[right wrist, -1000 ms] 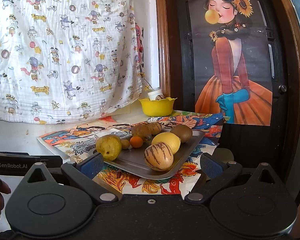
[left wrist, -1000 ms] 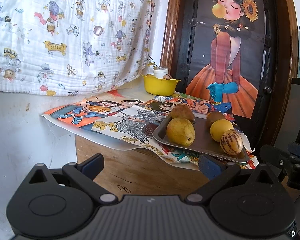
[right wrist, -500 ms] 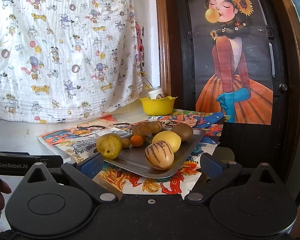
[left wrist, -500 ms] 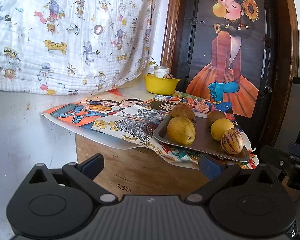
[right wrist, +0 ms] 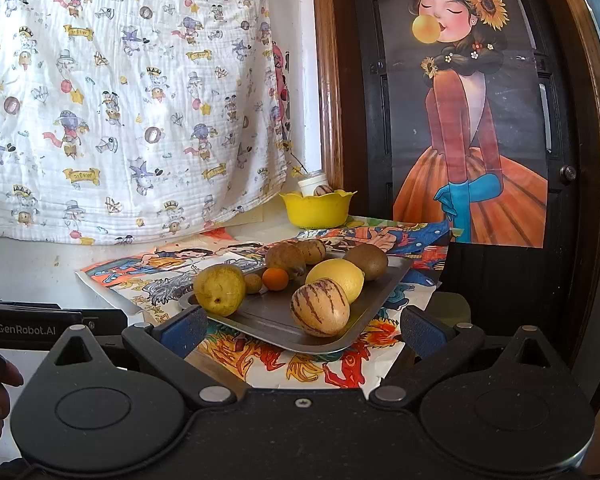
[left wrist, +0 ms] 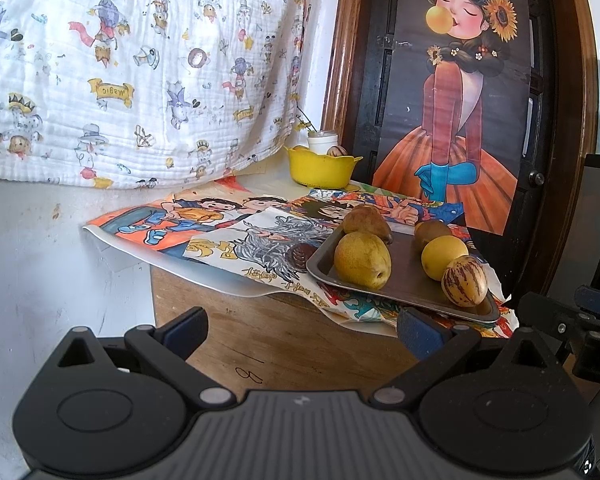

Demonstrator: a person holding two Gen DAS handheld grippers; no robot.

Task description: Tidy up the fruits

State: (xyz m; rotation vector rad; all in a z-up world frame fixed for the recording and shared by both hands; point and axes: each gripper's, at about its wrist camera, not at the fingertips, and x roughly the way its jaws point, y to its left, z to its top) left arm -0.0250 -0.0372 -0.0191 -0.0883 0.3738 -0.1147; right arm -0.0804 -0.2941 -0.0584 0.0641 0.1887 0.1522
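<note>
Ahead of both my grippers, on the surface [left wrist: 284, 344] covered with cartoon-printed paper [right wrist: 340, 364], sits the metal tray [right wrist: 268, 320] of fruit. My right gripper [right wrist: 302, 326] has its jaws spread wide and empty, held low just short of the tray's near edge; seen between them are the striped melon [right wrist: 320, 307] at the front, the lemon [right wrist: 336, 278] touching it from behind, and a kiwi [right wrist: 367, 261] behind that. The yellow pear [right wrist: 219, 289] lies above my left fingertip, with a small orange fruit [right wrist: 275, 279] and a little brown one [right wrist: 253, 283] beside it, and a brown pear [right wrist: 286, 259] further back. My left gripper [left wrist: 302, 330] is likewise spread and holding nothing, below the surface's front edge and left of the tray [left wrist: 400, 280], so the yellow pear [left wrist: 362, 260] and striped melon [left wrist: 465, 281] lie above and to the right of its jaws, well apart from them. At the far back stands a yellow bowl [right wrist: 317, 210] with one striped fruit showing over its rim.
</note>
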